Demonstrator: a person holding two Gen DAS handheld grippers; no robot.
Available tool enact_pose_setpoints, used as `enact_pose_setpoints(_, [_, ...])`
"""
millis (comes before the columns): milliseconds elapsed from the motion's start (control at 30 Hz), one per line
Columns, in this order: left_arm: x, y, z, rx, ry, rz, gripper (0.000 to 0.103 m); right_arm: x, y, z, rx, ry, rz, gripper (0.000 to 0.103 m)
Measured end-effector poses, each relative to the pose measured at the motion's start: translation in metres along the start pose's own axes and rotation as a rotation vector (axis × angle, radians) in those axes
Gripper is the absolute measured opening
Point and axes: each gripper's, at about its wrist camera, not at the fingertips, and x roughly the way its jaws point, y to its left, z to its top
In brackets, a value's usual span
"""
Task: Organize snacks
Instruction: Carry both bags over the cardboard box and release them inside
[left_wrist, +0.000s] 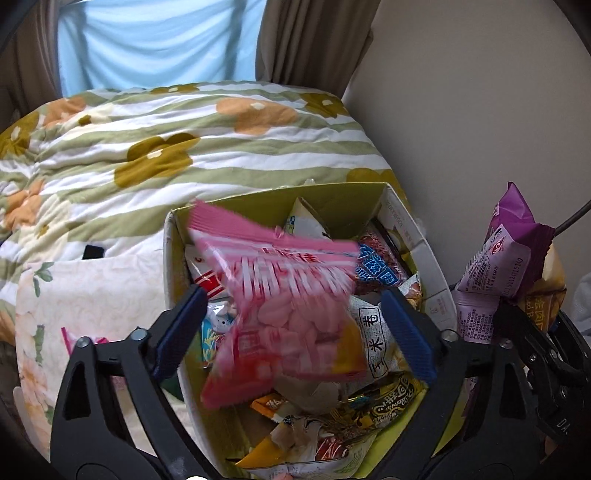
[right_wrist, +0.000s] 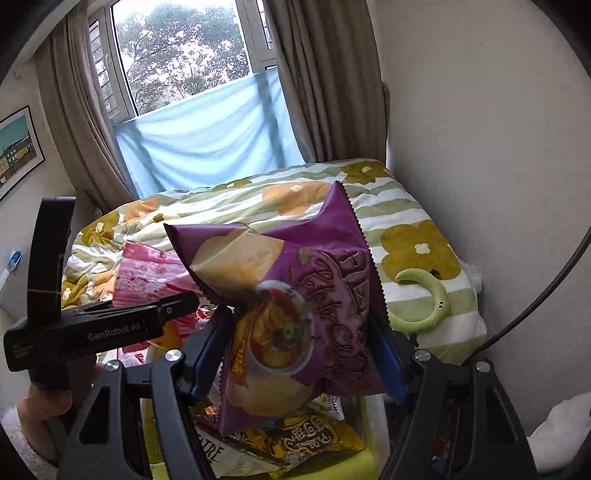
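A cardboard box (left_wrist: 169, 258) full of snack packets stands on the bed. Above it my left gripper (left_wrist: 291, 295) is open, its blue pads wide apart. A pink packet (left_wrist: 266, 266), blurred, hangs loose between the pads and touches neither; it also shows as the pink packet (right_wrist: 147, 273) in the right wrist view. My right gripper (right_wrist: 297, 317) is shut on a purple potato chip bag (right_wrist: 303, 295), held crumpled above the box's right side. That purple bag (left_wrist: 509, 258) appears at the right edge of the left wrist view. A yellow packet (right_wrist: 306, 435) lies in the box beneath it.
A green-striped floral quilt (left_wrist: 184, 147) covers the bed behind the box, with a green crescent toy (right_wrist: 424, 299) on it. A pale wall (left_wrist: 480, 110) runs close on the right. A person's hand (right_wrist: 48, 402) holds the left gripper's handle. A window and curtains stand behind.
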Motion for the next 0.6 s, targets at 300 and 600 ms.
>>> enact_pose_setpoints(300, [-0.024, 0.025, -0.035, -0.048, 0.026, 0.023, 0.102, 0.015, -0.008, 0.001, -0.001, 0.031, 0.055, 0.068])
enact_pose_setpoints(600, [-0.064, 0.052, -0.064, -0.066, -0.014, 0.089, 0.102, 0.025, 0.005, 0.021, -0.036, 0.043, 0.096, 0.069])
